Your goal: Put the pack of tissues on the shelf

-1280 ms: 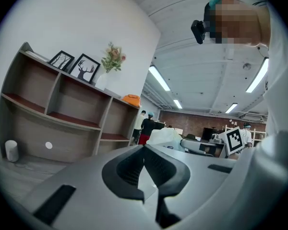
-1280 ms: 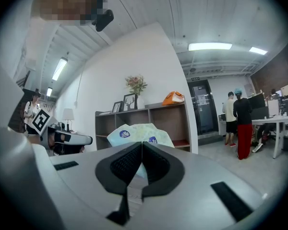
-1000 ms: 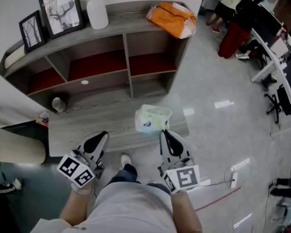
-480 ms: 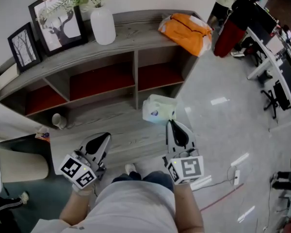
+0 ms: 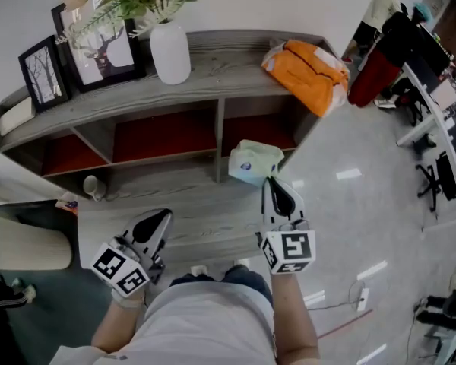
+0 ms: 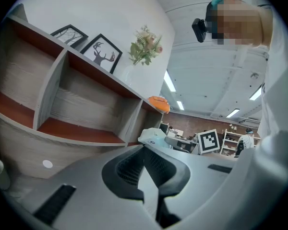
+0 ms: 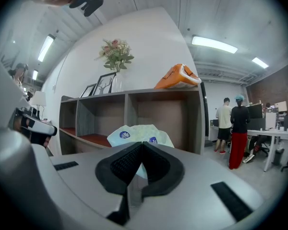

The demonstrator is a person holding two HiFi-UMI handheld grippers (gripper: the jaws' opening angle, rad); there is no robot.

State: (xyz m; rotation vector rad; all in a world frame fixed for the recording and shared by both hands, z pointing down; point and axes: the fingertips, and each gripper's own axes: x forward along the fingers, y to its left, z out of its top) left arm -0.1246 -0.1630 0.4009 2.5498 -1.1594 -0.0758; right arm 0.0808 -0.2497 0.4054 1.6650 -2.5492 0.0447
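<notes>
The pack of tissues (image 5: 252, 162), pale green with blue round marks, hangs in the air in front of the right-hand compartment of the grey wooden shelf (image 5: 228, 59). My right gripper (image 5: 270, 184) is shut on its near edge. In the right gripper view the pack (image 7: 139, 134) sticks out past the closed jaws of the right gripper (image 7: 140, 151), with the open compartment behind it. My left gripper (image 5: 162, 220) is lower and to the left, over the low wooden platform (image 5: 121, 204). It is shut with nothing in it. The left gripper view has the left gripper (image 6: 145, 150) and the pack (image 6: 151, 135) off to its right.
On top of the shelf stand a white vase (image 5: 170, 53) with flowers, two picture frames (image 5: 42, 61) and an orange bag (image 5: 313, 63). A small cup (image 5: 91, 185) sits on the low platform at the left. People (image 5: 380, 6) and office chairs are at the far right.
My right gripper has carried the tissue pack up and forward, from over the low platform to the front of the right compartment. The left gripper has hardly moved.
</notes>
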